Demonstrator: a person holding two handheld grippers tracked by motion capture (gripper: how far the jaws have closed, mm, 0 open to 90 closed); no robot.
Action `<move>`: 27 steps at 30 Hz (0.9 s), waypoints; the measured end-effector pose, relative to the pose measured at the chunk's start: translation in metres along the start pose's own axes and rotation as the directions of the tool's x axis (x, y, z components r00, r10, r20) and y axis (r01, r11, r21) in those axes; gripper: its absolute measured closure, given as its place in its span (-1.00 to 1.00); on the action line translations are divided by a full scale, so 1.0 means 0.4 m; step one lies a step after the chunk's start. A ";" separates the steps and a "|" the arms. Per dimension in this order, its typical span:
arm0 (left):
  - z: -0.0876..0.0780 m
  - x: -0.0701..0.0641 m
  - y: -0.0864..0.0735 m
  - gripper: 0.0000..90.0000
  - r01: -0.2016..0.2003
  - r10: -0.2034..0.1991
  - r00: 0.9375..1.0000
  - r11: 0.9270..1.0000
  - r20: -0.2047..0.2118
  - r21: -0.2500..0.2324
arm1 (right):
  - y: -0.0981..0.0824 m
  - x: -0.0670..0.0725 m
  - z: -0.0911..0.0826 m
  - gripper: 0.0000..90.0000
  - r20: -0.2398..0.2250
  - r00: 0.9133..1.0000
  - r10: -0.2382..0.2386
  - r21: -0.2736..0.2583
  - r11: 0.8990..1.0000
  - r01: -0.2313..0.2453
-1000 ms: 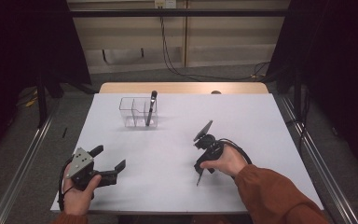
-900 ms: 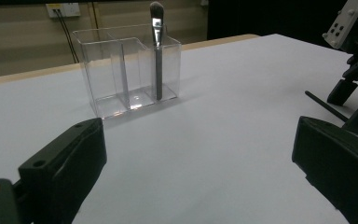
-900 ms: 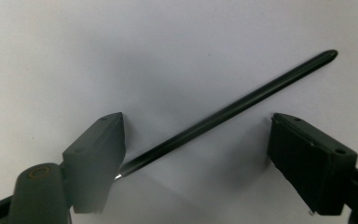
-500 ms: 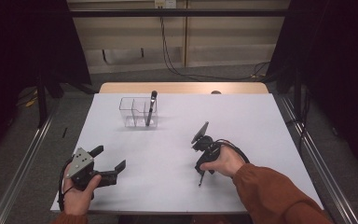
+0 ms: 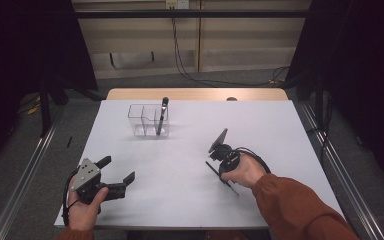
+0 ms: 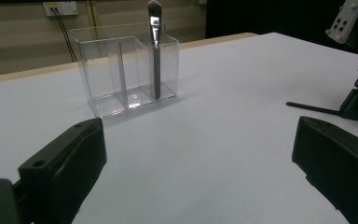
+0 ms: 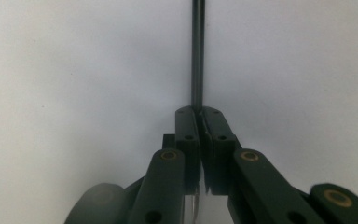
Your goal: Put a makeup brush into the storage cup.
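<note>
**Right jaws clamp the loose brush handle**

Now that the right gripper has just been closing its jaws, they stand pinched together on the thin dark handle of the makeup brush lying flat on the white worktop; the right gripper view shows the rod running straight out from between the pads. In my judgement the grasp is made and the lift toward the clear organizer comes next, where a first brush already stands upright in the end compartment.

At the near left corner, the left gripper rests with jaws wide and nothing between them. Bare worktop lies between the held brush and the organizer, so the path is open. The organizer sits near the far edge, well apart from both hands; its other compartments look free.
</note>
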State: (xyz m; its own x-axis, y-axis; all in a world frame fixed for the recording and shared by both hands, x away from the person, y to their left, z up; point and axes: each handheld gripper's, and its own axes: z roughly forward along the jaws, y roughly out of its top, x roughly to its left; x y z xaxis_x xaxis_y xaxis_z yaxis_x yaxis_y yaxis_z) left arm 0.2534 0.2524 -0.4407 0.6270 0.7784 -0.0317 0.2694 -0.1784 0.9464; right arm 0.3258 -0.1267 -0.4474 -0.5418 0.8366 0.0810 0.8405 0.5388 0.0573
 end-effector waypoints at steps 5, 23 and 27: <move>0.001 -0.001 0.000 -0.93 0.005 -0.005 1.000 1.000 0.001 -0.001 | 0.001 0.003 0.000 0.92 0.006 1.000 -0.008 0.005 1.000 0.008; 0.002 0.001 0.001 -0.93 0.006 -0.006 1.000 1.000 0.000 -0.002 | -0.031 -0.009 -0.011 0.93 -0.039 0.999 -0.037 -0.075 0.997 0.034; 0.002 0.002 0.001 -0.93 0.002 -0.002 1.000 1.000 0.001 -0.001 | -0.039 -0.023 -0.023 0.93 -0.070 0.997 -0.027 -0.125 0.992 0.018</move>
State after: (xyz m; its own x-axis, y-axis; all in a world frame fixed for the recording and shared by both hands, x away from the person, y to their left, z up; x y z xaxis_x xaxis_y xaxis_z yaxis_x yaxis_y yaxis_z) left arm 0.2545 0.2523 -0.4407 0.6272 0.7782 -0.0337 0.2699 -0.1764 0.9466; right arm 0.3176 -0.1439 -0.4399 -0.5633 0.8127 0.1488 0.8234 0.5372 0.1827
